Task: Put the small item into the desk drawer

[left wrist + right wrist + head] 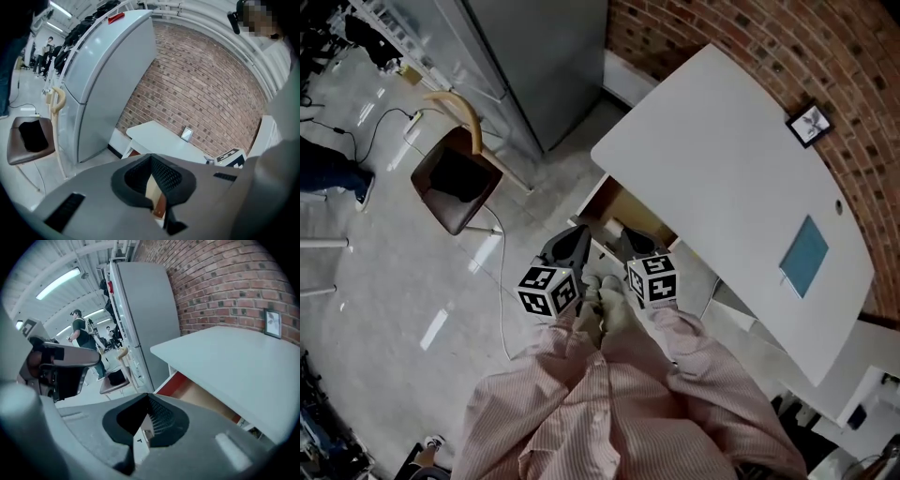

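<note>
Right gripper (634, 242), grey with a marker cube: jaws pressed together, nothing between them. Left gripper (572, 244), just beside it: jaws likewise closed and empty. Both hang over the near end of the open wooden desk drawer (630, 210), which projects from under the white curved-edge desk (722, 159). Small item: not identifiable in any view, so neither its look nor whether it lies in the drawer can be told. A teal rectangular pad (805, 255) lies well apart, on the desk's right. Probable hazards: closed tips slipping off the drawer front when pushing it, or the drawer being shut without the item inside.
</note>
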A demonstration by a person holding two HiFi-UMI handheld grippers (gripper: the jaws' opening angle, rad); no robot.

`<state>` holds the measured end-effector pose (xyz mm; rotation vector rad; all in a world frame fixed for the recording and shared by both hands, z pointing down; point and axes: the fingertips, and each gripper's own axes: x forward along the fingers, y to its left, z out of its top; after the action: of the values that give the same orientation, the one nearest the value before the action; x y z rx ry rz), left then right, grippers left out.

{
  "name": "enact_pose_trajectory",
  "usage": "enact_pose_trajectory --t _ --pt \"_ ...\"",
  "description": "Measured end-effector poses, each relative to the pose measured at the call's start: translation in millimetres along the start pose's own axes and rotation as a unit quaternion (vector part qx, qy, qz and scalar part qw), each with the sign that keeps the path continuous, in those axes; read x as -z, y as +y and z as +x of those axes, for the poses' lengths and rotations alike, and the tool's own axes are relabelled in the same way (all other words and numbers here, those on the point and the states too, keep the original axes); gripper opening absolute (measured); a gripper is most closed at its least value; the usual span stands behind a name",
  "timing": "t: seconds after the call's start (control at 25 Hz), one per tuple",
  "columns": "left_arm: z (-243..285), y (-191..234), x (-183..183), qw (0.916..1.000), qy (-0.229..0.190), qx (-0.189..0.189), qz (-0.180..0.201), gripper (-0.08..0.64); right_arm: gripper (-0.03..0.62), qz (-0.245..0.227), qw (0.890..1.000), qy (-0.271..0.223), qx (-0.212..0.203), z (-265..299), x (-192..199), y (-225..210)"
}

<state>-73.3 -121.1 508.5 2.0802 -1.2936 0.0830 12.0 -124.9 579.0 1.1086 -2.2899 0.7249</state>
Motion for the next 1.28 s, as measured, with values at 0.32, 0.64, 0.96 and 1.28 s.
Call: enact_pose_trajectory --t 0.32,0.64,0.96,1.28 --pt "-28 -17 -42 0.9986 -0.026 0.009 0.044 0.000 0.006 0.011 0.997 -0.069 -0.014 -48 -54 13" --pt "-41 -38 -90 0.9922 -0.060 0.023 0.106 0.000 0.006 0.016 0.987 -0.158 -0.021 -92 -114 19" --pt "-54 -51 -123 0.9855 -0.088 0.034 0.141 0.000 0.006 -0.035 0.971 -0.238 -0.019 -134 -163 31" --pt "-64 -60 -146 0.9821 -0.114 0.040 0.145 0.000 0.006 -0.037 0.957 -0.285 -0.032 -159 -194 37"
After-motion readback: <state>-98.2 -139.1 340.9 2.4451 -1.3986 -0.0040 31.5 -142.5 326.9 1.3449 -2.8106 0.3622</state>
